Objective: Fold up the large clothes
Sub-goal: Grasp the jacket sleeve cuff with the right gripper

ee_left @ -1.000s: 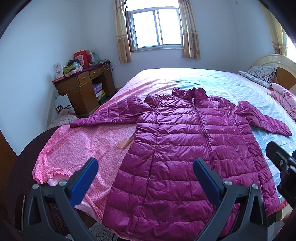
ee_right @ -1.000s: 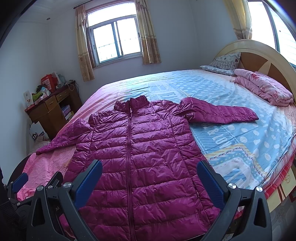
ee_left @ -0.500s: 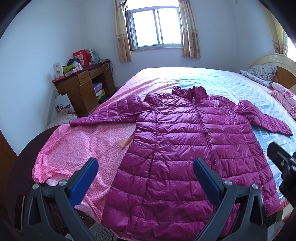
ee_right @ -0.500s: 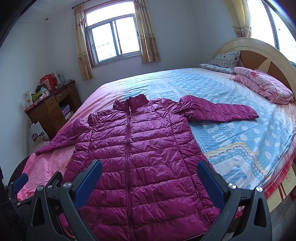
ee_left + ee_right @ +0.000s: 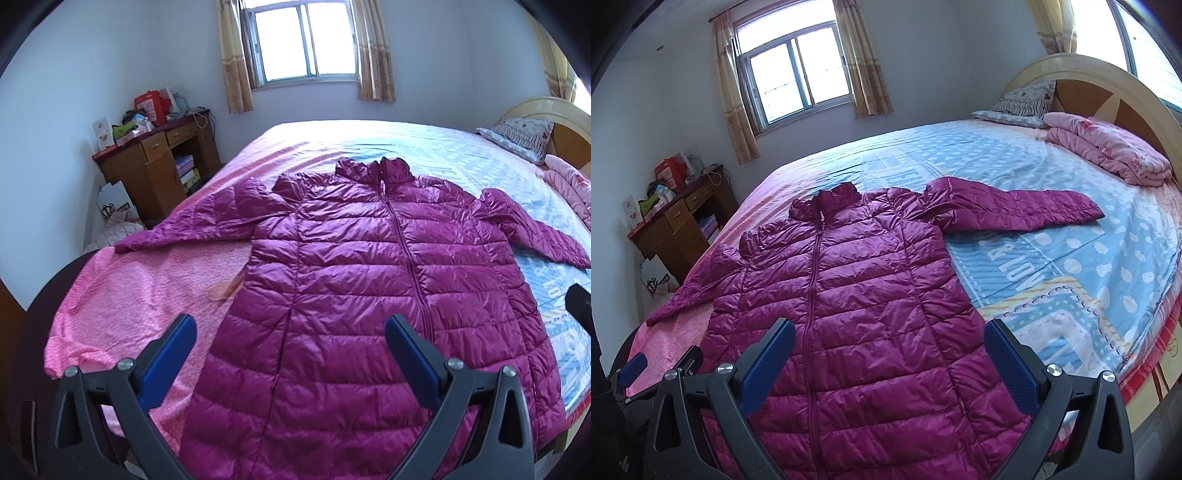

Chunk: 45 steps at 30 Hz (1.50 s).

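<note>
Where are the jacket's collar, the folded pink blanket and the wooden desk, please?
jacket's collar [image 5: 373, 170], left wrist view, its middle.
folded pink blanket [image 5: 1108, 147], right wrist view, top.
wooden desk [image 5: 147, 162], left wrist view, drawer front.

over at the bed's [image 5: 1071, 258] head end a patterned pillow [image 5: 1023, 105] leans by the headboard [image 5: 1108, 88], a folded pink quilt [image 5: 1108, 151] beside it. cluttered wooden desk [image 5: 155, 166] against the left wall, curtained window [image 5: 306, 40] beyond the bed's far edge.
</note>
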Each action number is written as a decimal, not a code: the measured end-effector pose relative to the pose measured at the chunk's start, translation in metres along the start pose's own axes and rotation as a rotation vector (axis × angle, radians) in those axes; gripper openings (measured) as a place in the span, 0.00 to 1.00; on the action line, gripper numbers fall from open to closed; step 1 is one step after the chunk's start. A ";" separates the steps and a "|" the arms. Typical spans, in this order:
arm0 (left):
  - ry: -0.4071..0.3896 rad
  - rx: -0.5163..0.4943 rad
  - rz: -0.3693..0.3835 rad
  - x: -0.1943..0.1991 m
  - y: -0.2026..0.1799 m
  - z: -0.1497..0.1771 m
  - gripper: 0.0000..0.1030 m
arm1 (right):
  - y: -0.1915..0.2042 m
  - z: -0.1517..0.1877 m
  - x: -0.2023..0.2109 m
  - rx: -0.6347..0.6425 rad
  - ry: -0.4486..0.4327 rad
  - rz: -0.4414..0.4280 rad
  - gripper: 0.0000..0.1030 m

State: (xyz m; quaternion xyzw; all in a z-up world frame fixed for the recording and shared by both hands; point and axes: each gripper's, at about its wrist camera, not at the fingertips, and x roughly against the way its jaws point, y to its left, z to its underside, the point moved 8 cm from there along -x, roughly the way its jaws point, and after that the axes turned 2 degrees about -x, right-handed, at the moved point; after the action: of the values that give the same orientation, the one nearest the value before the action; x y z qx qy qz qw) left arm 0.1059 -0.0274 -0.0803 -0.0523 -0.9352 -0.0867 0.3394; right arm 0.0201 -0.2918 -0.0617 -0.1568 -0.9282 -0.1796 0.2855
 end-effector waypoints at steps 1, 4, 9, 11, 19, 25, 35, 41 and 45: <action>0.008 0.007 0.018 -0.005 -0.001 -0.002 1.00 | -0.006 -0.004 -0.005 -0.012 0.007 0.000 0.99; 0.025 0.018 0.031 -0.022 -0.005 -0.010 1.00 | -0.032 -0.014 -0.021 -0.075 0.023 0.016 0.99; 0.056 0.015 0.064 -0.057 -0.004 -0.025 1.00 | -0.086 -0.033 -0.048 -0.282 0.064 -0.089 0.98; 0.065 0.041 0.042 -0.074 0.008 -0.033 1.00 | -0.125 -0.045 -0.055 -0.420 0.039 -0.144 0.94; 0.030 0.092 -0.046 -0.139 0.041 -0.048 1.00 | -0.284 -0.079 -0.098 -0.806 -0.086 -0.135 0.65; 0.087 0.114 -0.068 -0.173 0.047 -0.019 1.00 | -0.346 -0.118 -0.137 -0.863 -0.126 -0.016 0.65; 0.109 0.187 -0.004 -0.180 0.050 -0.014 1.00 | -0.369 -0.132 -0.177 -0.810 -0.100 0.221 0.32; 0.097 0.198 0.010 -0.181 0.055 -0.014 1.00 | -0.381 -0.126 -0.175 -0.796 -0.071 0.201 0.06; 0.094 0.201 0.013 -0.182 0.054 -0.015 1.00 | -0.351 -0.162 -0.141 -0.656 -0.143 0.179 0.04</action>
State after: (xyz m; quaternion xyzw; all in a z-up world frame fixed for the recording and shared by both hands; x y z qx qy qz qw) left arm 0.2628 0.0150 -0.1793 -0.0200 -0.9218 0.0073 0.3871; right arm 0.0702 -0.6981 -0.1046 -0.3332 -0.8213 -0.4313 0.1687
